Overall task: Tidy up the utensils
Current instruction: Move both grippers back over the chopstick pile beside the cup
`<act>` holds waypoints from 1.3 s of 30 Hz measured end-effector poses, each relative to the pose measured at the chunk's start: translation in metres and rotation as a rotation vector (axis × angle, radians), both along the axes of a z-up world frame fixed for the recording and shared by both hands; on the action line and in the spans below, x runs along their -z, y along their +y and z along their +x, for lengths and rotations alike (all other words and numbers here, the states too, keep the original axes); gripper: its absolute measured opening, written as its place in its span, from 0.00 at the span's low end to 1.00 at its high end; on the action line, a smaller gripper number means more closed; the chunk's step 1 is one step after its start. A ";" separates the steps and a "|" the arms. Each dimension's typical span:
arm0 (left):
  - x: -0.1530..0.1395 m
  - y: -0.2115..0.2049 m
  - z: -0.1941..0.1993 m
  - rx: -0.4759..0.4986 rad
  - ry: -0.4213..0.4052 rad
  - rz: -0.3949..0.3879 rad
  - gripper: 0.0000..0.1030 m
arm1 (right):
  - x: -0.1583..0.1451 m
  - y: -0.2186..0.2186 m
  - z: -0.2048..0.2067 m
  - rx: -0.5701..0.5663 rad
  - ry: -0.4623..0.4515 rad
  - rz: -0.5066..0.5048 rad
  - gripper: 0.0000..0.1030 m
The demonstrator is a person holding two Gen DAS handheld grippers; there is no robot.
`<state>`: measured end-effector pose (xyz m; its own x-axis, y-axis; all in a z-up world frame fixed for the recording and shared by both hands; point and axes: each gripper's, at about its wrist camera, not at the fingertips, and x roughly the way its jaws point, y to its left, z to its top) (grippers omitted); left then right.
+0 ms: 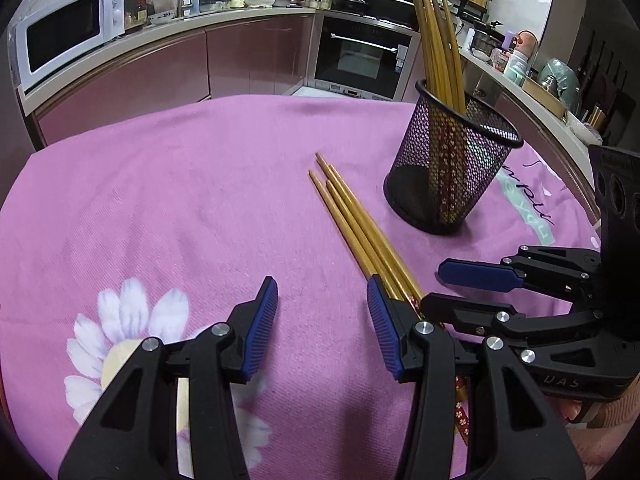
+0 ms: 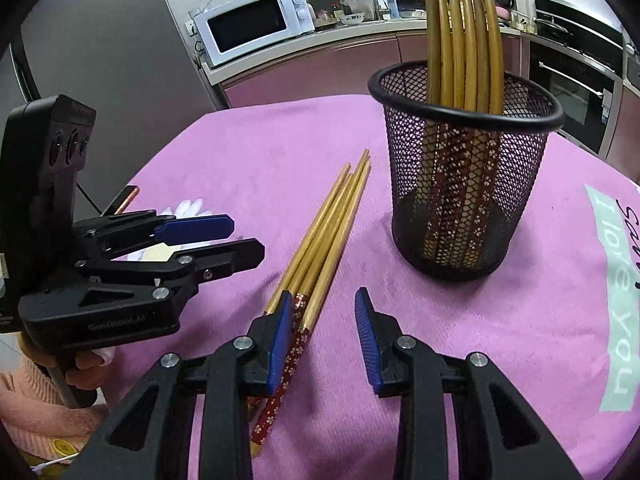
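A kitchen scene, seen from two hand-held grippers above a round desk [image 1: 160, 200] draped in a pink flowered cloth.

At the left, the left gripper [image 1: 322, 326] hung just over the cloth with its blue-padded jaws parted and nothing between them. Its right-hand jaw sat just beside, perhaps touching, the decorated handle ends of the loose chopsticks [image 1: 360, 224].

In the middle, those chopsticks, about four of them, lay in a tight bundle on the cloth, tips pointing away. The right gripper [image 2: 324, 336] also stood unclenched and empty, its left-hand jaw against the bundle's red-patterned handles, the bundle outside the gap.

To the right, near the chopstick tips but apart from them, stood an upright black mesh cup [image 1: 452, 172] already holding several more chopsticks that leaned against its rim.

The likely risks: with a jaw resting on the sticks rather than around them, closing would probably push the bundle sideways or catch only one stick. The two grippers, crowded at the same handle ends, could knock together. The light cup might tip if struck.
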<state>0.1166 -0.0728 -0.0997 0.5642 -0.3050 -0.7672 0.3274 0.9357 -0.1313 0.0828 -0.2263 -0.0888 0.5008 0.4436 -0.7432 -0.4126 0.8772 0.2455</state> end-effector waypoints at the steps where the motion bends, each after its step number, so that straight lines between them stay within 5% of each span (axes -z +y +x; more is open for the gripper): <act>1: 0.000 -0.003 -0.001 0.003 0.001 0.001 0.45 | 0.001 0.002 0.001 0.002 0.003 -0.004 0.30; 27: 0.012 -0.035 0.010 0.059 0.041 0.029 0.47 | 0.005 0.009 0.005 0.034 -0.012 -0.068 0.24; 39: 0.012 -0.040 0.013 0.060 0.053 0.082 0.33 | 0.005 0.010 0.007 0.034 -0.022 -0.084 0.24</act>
